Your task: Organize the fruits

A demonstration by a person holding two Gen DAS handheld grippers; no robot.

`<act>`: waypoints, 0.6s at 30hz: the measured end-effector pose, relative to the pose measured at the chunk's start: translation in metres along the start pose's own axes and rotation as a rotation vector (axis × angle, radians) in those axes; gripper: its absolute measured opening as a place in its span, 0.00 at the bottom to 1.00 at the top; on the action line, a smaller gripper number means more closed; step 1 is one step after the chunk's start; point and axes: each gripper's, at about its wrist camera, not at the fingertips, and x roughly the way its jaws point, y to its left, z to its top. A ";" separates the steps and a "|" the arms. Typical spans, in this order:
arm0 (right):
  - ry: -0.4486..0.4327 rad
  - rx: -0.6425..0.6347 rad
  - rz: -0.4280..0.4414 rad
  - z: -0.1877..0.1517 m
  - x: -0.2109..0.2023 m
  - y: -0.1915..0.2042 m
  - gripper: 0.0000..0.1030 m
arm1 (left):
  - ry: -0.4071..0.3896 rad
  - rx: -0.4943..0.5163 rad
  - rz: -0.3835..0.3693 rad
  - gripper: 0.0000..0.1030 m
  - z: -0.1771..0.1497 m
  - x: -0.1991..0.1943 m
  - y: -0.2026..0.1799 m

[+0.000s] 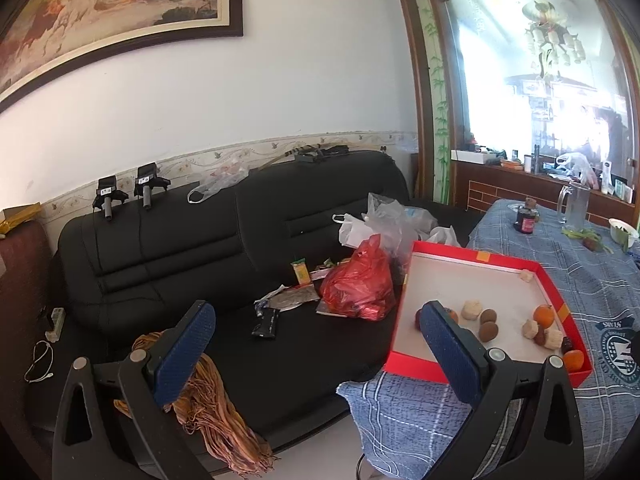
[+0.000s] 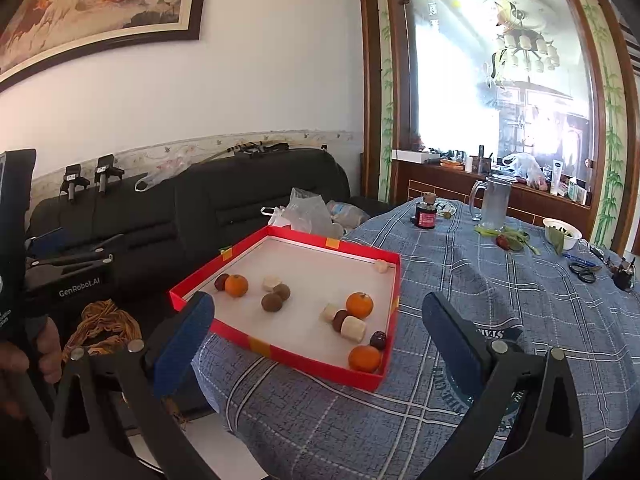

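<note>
Ahead of the right gripper (image 2: 316, 332), between its widely spread blue pads, sits the red tray (image 2: 280, 354) on the blue plaid tablecloth (image 2: 460, 280), holding all the fruit: one orange (image 2: 236, 285) by the tray's far-left wall with a dark round fruit touching it, two brown fruits (image 2: 276, 298) just beyond the left pad, a second orange (image 2: 359, 305) nearer the right wall among pale cream pieces, and a third orange (image 2: 364, 358) in the near corner beside a small dark fruit (image 2: 378, 339). The right gripper grips nothing. The left gripper (image 1: 316, 344) is likewise spread and empty, aimed off to the side — mostly the black sofa (image 1: 200, 240) lies between its pads, with the tray only behind its right pad. My judgement is that sorting has barely begun, since the kinds lie mixed. The risks come from the fruit itself: round pieces on a smooth white floor will roll if nudged by a pad tip, scattering neighbours packed touching one another. The tray also sits at the table's edge over the sofa side, so a downward push on its near wall could tip or slide it. A hard squeeze might bruise softer pieces.
</note>
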 end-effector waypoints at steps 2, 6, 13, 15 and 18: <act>0.003 -0.007 0.002 0.000 0.001 0.003 1.00 | 0.005 -0.004 0.006 0.99 0.000 0.001 0.003; 0.006 -0.019 0.002 -0.001 0.003 0.006 1.00 | 0.010 -0.008 0.013 0.99 -0.001 0.004 0.007; 0.005 -0.019 -0.004 0.000 0.004 0.009 1.00 | 0.011 -0.009 0.015 0.99 -0.001 0.005 0.008; 0.002 -0.020 -0.004 0.000 0.003 0.009 1.00 | 0.012 -0.009 0.014 0.99 -0.001 0.005 0.009; 0.003 -0.023 -0.009 -0.001 0.003 0.010 1.00 | 0.015 -0.009 0.014 0.99 -0.002 0.006 0.010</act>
